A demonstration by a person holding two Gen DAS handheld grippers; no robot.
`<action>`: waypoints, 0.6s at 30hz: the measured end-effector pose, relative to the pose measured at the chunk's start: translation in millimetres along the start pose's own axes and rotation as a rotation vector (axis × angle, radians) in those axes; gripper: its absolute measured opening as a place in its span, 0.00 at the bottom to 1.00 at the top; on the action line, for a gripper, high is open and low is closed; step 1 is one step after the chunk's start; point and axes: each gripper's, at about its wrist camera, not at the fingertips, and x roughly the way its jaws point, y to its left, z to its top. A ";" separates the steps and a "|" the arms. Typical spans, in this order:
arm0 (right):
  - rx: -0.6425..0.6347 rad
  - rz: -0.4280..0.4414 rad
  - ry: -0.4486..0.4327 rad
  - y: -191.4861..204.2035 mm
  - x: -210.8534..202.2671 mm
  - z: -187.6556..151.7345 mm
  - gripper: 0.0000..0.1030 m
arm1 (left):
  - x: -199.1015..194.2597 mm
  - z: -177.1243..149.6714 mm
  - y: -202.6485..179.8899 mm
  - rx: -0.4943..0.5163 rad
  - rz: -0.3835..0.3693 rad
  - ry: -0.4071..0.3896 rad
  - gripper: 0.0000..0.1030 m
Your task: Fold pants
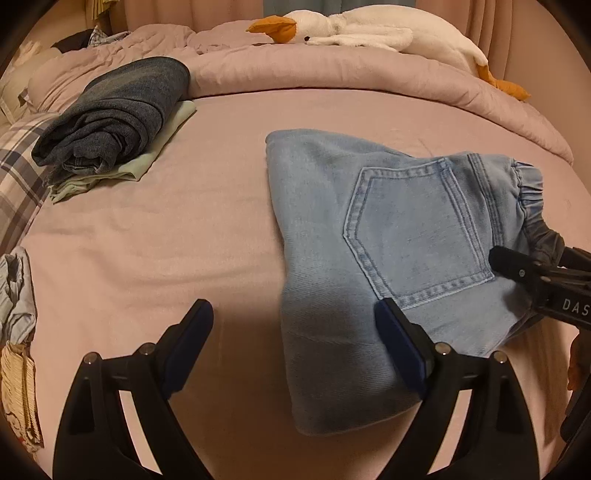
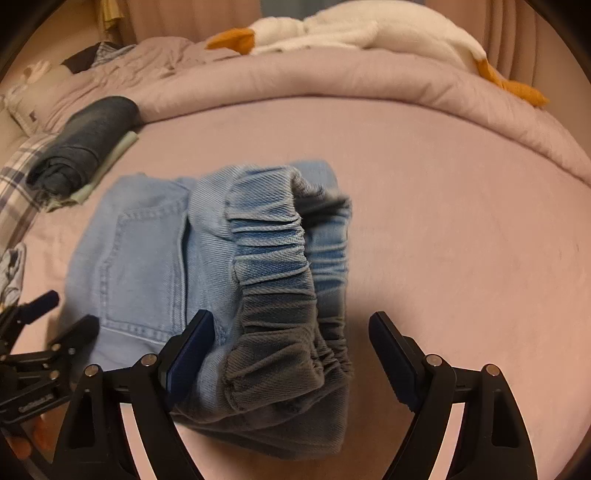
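Light blue denim pants (image 1: 351, 236) lie folded into a compact bundle on the pink bed sheet, back pocket (image 1: 417, 229) facing up. My left gripper (image 1: 295, 332) is open at the bundle's near left edge, its right finger resting on the denim. My right gripper (image 2: 291, 343) is open, its fingers on either side of the elastic waistband (image 2: 280, 266), which bulges up between them. The right gripper also shows in the left wrist view (image 1: 535, 280) at the bundle's right end. The left gripper shows in the right wrist view (image 2: 51, 325) at lower left.
A folded dark denim garment (image 1: 118, 114) lies on a pale green cloth (image 1: 147, 162) at the back left. A rolled pink duvet (image 1: 332, 70) and a white plush goose (image 1: 369, 29) lie along the far side. A plaid pillow (image 1: 18, 170) and more clothes (image 1: 14, 295) are at the left.
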 end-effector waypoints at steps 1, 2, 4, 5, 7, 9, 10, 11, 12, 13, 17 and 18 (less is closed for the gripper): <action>0.020 0.008 -0.002 -2.0 0.5 -0.6 0.82 | -1.5 -0.3 0.2 -0.001 0.001 -0.001 0.88; 0.034 0.014 -0.004 -3.4 -1.1 -1.0 0.82 | -3.2 -0.4 0.7 -0.003 -0.001 0.000 0.87; 0.048 0.018 -0.020 -4.9 -8.2 -2.1 0.82 | -9.1 -1.9 1.6 -0.009 -0.009 0.000 0.87; 0.047 0.020 -0.029 -4.5 -12.0 -3.0 0.82 | -12.9 -3.4 1.8 -0.009 -0.011 -0.004 0.87; 0.036 0.015 -0.043 -3.0 -20.6 -6.0 0.82 | -20.7 -7.0 1.0 -0.007 -0.010 -0.013 0.87; 0.030 0.015 -0.060 -1.5 -31.9 -10.7 0.82 | -30.2 -10.6 1.0 -0.012 -0.013 -0.021 0.87; 0.027 0.015 -0.063 0.4 -37.3 -14.0 0.82 | -33.8 -11.5 0.6 -0.015 -0.018 -0.025 0.87; 0.024 0.017 -0.068 2.2 -42.1 -15.6 0.82 | -38.4 -12.7 0.5 -0.020 -0.022 -0.030 0.87; 0.021 0.023 -0.077 3.4 -48.5 -18.4 0.82 | -44.0 -14.2 0.1 -0.023 -0.026 -0.035 0.87; 0.017 0.029 -0.083 4.7 -54.1 -20.7 0.82 | -50.7 -16.2 -0.6 -0.027 -0.033 -0.042 0.87; -0.003 0.046 -0.118 12.5 -80.5 -30.3 0.82 | -76.8 -23.3 -4.1 -0.035 -0.047 -0.068 0.92; -0.007 0.047 -0.127 14.2 -86.9 -32.7 0.82 | -83.5 -24.7 -4.6 -0.037 -0.050 -0.072 0.95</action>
